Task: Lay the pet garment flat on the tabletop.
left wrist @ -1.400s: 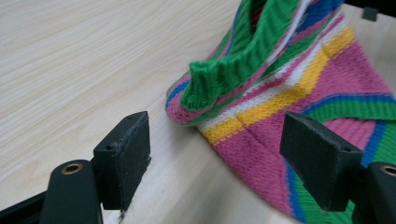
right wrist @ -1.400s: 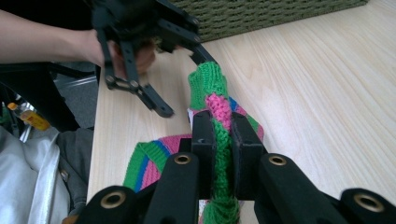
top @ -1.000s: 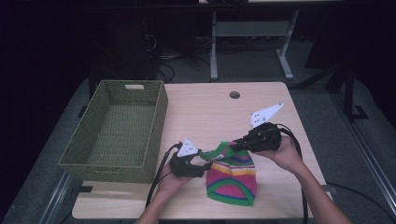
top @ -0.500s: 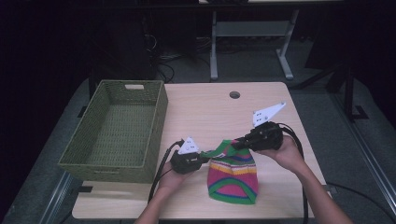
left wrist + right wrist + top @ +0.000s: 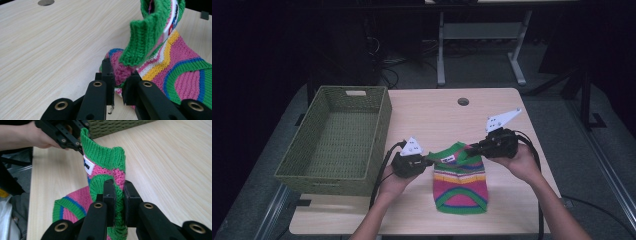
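The striped knitted garment [image 5: 460, 182] lies on the table [image 5: 432, 115] near its front edge, at about 5 o'clock from the table's middle, its green ribbed collar end lifted off the wood and the rest spread toward the person. Bands of pink, green, blue, yellow and white run across it.

The left gripper [image 5: 428, 162] pinches the collar corner at the garment's 10 o'clock; its jaws have just been closing, and in the left gripper view [image 5: 117, 85] they are pressed together on a fold of pink and green knit. The right gripper [image 5: 473, 148] clamps the opposite corner at 1 o'clock; the right gripper view [image 5: 117, 195] has the 2 jaws squeezed tight on pink and green cloth.

The high view alone gives the whole layout: both grippers stretching the collar between them, with the woven green basket [image 5: 337, 145] at 9 o'clock from the garment, well apart from it. The gripper views add the rib and stitch texture, and the right gripper view shows the left gripper [image 5: 80, 146] across the collar.

A white label [image 5: 88, 165] is sewn inside the collar; its dark writing is too small to read. The left gripper view shows the label [image 5: 172, 18] edge-on with red and blue marks, unreadable.
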`<state>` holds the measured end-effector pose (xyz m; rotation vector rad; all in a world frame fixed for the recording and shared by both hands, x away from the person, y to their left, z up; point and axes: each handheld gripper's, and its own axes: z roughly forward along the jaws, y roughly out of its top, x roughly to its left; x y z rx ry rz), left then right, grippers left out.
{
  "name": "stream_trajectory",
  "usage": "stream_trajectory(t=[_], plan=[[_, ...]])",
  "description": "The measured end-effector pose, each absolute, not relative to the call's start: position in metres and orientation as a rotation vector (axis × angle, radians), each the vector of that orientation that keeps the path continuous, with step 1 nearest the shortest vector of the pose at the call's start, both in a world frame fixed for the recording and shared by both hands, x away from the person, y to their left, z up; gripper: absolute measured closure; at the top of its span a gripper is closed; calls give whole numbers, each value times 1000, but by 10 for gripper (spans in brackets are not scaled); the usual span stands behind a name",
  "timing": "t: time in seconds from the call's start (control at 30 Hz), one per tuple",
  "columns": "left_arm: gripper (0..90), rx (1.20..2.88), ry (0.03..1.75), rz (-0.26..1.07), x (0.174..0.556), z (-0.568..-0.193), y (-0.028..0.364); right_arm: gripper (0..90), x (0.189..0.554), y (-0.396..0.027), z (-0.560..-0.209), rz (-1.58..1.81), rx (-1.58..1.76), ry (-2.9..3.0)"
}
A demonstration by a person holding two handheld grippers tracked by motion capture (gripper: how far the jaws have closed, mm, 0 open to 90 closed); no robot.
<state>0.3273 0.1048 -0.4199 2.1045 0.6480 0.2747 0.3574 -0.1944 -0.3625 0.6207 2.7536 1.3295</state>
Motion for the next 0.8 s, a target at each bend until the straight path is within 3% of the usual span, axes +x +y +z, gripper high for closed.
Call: stream_trajectory(t=[0.8], plan=[[802, 2160, 835, 283, 363, -424, 88, 820, 396, -202, -388, 1250, 830, 2683]])
